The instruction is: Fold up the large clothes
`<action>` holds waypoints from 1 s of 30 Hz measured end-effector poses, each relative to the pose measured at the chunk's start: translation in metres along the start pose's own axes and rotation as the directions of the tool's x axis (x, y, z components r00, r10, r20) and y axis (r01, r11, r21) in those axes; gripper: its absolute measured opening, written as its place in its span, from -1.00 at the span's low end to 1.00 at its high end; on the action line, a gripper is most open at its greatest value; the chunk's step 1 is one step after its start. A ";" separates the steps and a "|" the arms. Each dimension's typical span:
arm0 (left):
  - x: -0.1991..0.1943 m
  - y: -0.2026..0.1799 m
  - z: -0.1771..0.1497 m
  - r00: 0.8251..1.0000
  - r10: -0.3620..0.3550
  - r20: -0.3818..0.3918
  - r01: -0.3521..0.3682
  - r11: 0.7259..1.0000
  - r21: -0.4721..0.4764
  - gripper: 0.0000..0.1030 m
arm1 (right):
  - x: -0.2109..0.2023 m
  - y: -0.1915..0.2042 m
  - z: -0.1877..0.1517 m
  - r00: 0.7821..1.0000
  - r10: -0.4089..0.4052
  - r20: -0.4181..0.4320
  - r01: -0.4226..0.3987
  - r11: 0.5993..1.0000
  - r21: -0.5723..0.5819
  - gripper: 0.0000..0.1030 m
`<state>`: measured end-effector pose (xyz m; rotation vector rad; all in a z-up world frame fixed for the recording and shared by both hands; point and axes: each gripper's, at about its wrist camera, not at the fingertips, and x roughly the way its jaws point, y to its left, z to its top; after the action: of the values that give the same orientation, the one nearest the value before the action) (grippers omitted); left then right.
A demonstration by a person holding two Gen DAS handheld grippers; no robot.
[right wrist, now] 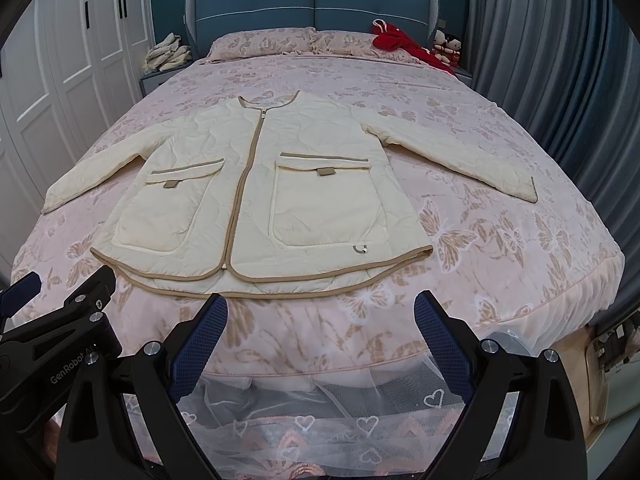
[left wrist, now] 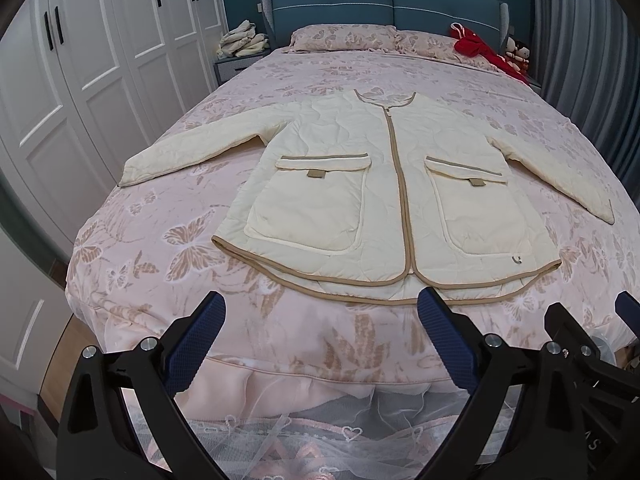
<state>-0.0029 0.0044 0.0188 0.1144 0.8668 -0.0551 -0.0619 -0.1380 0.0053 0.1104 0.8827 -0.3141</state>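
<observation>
A cream quilted jacket with tan trim lies flat and face up on a bed covered by a pink butterfly-print quilt. It is zipped closed, its collar toward the blue headboard and its hem near the foot edge of the bed. Both sleeves are spread outward toward the bed's two side edges. Two flap pockets sit on the front.

The left gripper hovers just past the foot edge, its blue-padded fingers spread wide and holding nothing. The right gripper hovers beside it, likewise spread wide and empty. Neither touches the jacket.

By the look of it, the folding has not yet begun: the garment is laid out and smoothed, and no part is turned over. The next move probably calls for each gripper to reach forward to a sleeve cuff or a hem corner, pinch the thick fabric firmly, and carry it across the body.

A red garment lies near the pillows at the head of the bed. White wardrobe doors stand along the left side.
</observation>
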 end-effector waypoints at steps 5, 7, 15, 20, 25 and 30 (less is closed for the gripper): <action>-0.002 0.001 0.002 1.000 0.000 -0.001 0.000 1.000 0.000 0.82 | 0.001 0.001 -0.001 1.000 0.001 0.001 -0.001 1.000 0.001 0.80; -0.004 0.001 0.004 1.000 0.001 -0.001 -0.001 1.000 0.000 0.82 | -0.002 -0.001 0.002 1.000 0.000 0.002 0.000 1.000 0.000 0.80; -0.001 0.001 0.000 1.000 -0.002 0.002 0.002 1.000 -0.002 0.82 | -0.002 0.000 0.001 1.000 -0.001 0.003 0.001 1.000 0.000 0.80; -0.004 0.006 0.002 1.000 -0.001 0.005 0.001 1.000 -0.007 0.81 | -0.002 0.000 0.003 1.000 -0.001 0.004 0.001 1.000 0.000 0.80; -0.004 0.007 0.003 1.000 0.001 0.005 -0.001 1.000 -0.009 0.81 | -0.005 0.002 0.009 1.000 -0.001 0.004 0.001 1.000 -0.001 0.80; -0.006 0.008 0.004 1.000 0.001 0.006 -0.001 1.000 -0.008 0.80 | -0.005 0.002 0.008 1.000 -0.002 0.004 0.002 1.000 -0.001 0.80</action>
<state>-0.0026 0.0121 0.0264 0.1072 0.8608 -0.0515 -0.0582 -0.1365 0.0136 0.1085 0.8794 -0.3158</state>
